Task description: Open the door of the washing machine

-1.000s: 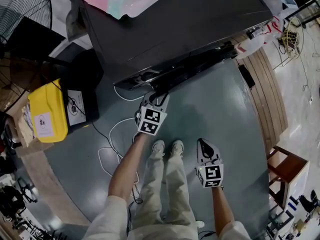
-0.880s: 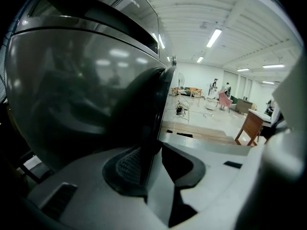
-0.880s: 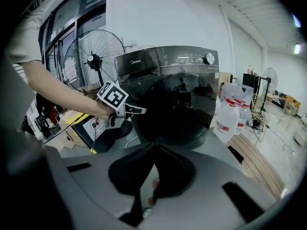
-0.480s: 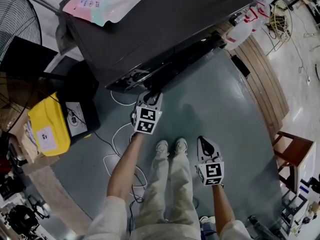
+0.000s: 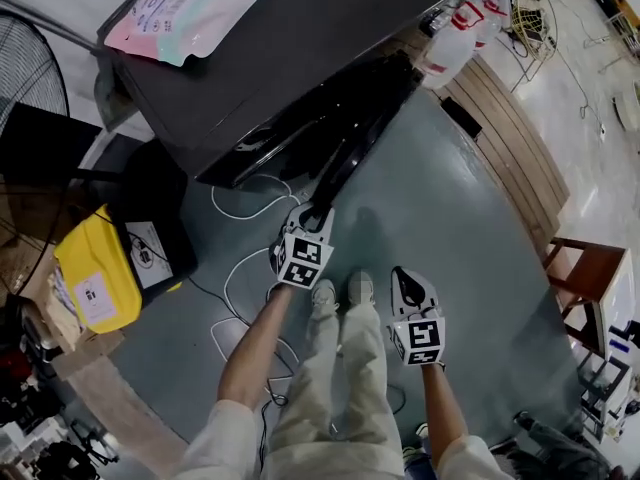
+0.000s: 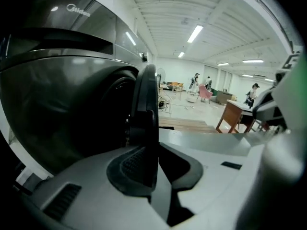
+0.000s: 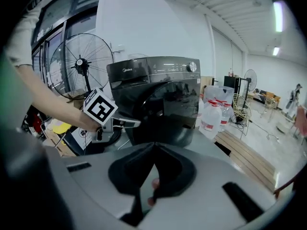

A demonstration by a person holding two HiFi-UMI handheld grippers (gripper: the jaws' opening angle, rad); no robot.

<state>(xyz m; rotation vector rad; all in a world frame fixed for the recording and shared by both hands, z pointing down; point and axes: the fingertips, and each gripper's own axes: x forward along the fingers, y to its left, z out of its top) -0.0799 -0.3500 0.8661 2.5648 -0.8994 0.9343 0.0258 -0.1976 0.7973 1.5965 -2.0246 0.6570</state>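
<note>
The dark washing machine (image 5: pixel 300 38) stands ahead of me, and its round door (image 5: pixel 350 143) hangs swung out from the front. My left gripper (image 5: pixel 315 213) is at the door's free edge. In the left gripper view that edge (image 6: pixel 146 104) stands upright between the jaws (image 6: pixel 156 171); they are closing and the pads lie against it. My right gripper (image 5: pixel 405 283) hangs shut and empty over the floor beside my feet. The right gripper view shows its own pads together (image 7: pixel 153 176), the machine (image 7: pixel 158 99) and the left gripper (image 7: pixel 129 123) at the door.
A pink and green pouch (image 5: pixel 185 8) lies on the machine's top. A yellow box (image 5: pixel 90 268), a black case (image 5: pixel 150 238) and a fan (image 5: pixel 30 58) are at the left. White cables (image 5: pixel 235 268) trail on the floor. Water bottles (image 5: pixel 450 48), wooden decking (image 5: pixel 510 138) and a stool (image 5: pixel 585 278) are at the right.
The door has swung out from the machine's front, and my left gripper has come back toward me with its edge. The right gripper has hardly moved.
</note>
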